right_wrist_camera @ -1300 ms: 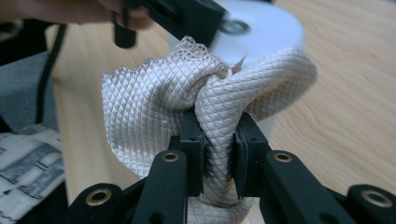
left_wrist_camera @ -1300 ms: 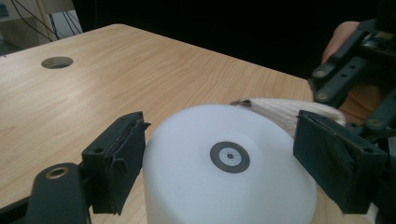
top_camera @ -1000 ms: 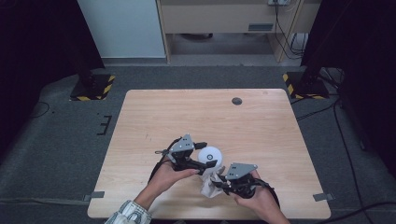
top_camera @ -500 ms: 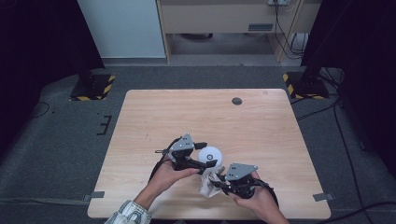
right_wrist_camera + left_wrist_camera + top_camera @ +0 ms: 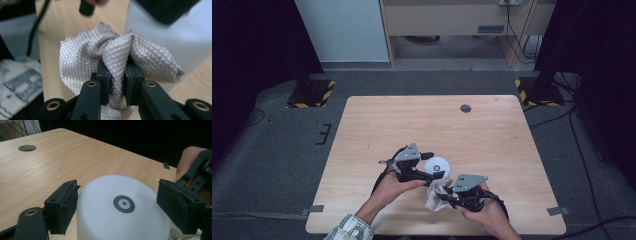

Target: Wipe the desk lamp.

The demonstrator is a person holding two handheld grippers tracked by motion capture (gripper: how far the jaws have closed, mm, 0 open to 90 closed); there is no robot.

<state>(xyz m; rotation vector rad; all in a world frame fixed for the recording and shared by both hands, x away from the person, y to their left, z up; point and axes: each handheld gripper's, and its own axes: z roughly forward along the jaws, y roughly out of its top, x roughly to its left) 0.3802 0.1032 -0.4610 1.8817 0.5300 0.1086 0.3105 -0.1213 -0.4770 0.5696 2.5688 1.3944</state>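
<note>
Right gripper view: soft quilted cloth (image 5: pixel 117 60) is pinched mid-fold by the right tool (image 5: pixel 117 86); smooth white cylinder (image 5: pixel 122 210), likely slippery, is clamped at its sides by the left tool (image 5: pixel 120 207).

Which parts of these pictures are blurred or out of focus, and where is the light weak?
In the right gripper view the cloth is sharp, while the white object behind it is soft and blurred. In the left gripper view the white object's near edge is soft and the background is black. In the high view the table is evenly lit; both sides of the room are dark.
</note>
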